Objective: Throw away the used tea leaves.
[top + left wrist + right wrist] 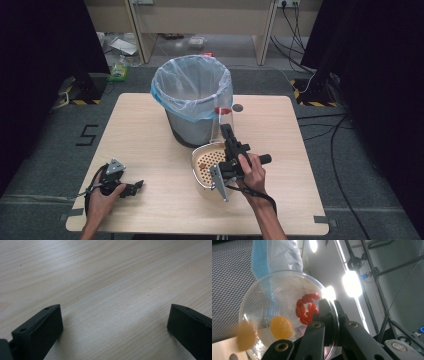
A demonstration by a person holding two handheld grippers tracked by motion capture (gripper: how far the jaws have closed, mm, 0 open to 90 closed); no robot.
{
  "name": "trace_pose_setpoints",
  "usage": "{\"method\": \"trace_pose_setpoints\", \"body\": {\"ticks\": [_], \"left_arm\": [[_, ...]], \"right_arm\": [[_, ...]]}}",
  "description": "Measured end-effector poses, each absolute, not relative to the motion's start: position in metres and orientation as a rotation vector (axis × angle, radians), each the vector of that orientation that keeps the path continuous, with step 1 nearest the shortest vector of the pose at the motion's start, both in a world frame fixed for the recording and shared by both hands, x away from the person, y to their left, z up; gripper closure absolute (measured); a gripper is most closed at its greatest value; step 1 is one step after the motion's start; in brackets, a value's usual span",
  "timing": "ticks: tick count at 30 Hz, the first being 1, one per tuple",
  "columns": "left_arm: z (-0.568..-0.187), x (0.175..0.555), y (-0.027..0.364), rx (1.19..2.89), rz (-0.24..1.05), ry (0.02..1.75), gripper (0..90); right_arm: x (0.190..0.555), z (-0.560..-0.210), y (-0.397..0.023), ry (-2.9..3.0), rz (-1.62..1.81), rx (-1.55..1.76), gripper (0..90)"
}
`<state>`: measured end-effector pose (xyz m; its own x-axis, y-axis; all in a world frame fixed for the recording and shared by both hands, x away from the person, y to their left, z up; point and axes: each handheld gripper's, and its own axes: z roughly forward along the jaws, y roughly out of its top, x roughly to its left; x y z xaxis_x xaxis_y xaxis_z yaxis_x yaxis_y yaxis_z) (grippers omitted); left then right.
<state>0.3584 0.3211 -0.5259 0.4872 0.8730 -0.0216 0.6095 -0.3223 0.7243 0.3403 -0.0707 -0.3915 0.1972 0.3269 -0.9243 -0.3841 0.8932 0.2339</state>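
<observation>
Both grippers are seen from the high view: the right gripper [226,131] is clamped on the rim of a clear plastic cup [220,127], one jaw inside the wall and one outside, while the left gripper [136,186] rests on the table [150,135] near its front left corner with its jaws spread wide and nothing between them. The cup is held tilted above a white perforated strainer basket [205,162], just beside the mesh waste bin [192,97] with its plastic liner. In the right gripper view, red pieces [307,307] cling near the cup's wall, and a yellow lump [281,327] lies near the mouth with a blurred one [245,336] at the rim. A spill could be caused if the cup were tipped too quickly or drifted past the basket's rim, sending contents onto the table; the thin wall could also slip from the pinch. Open room is left on the table's right and front; the bin crowds the far side.
</observation>
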Motion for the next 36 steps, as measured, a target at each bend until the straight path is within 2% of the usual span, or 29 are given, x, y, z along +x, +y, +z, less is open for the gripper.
{"method": "trace_pose_setpoints", "body": {"ticks": [18,36], "left_arm": [[-0.526,0.361,0.322,2.050,0.496,1.219,0.0],[-0.526,0.361,0.322,2.049,0.497,1.222,0.0]], "right_arm": [[0.343,-0.388,-0.066,1.256,0.483,-0.069,90.0],[0.370,-0.365,-0.111,1.448,0.747,0.402,89.9]]}}
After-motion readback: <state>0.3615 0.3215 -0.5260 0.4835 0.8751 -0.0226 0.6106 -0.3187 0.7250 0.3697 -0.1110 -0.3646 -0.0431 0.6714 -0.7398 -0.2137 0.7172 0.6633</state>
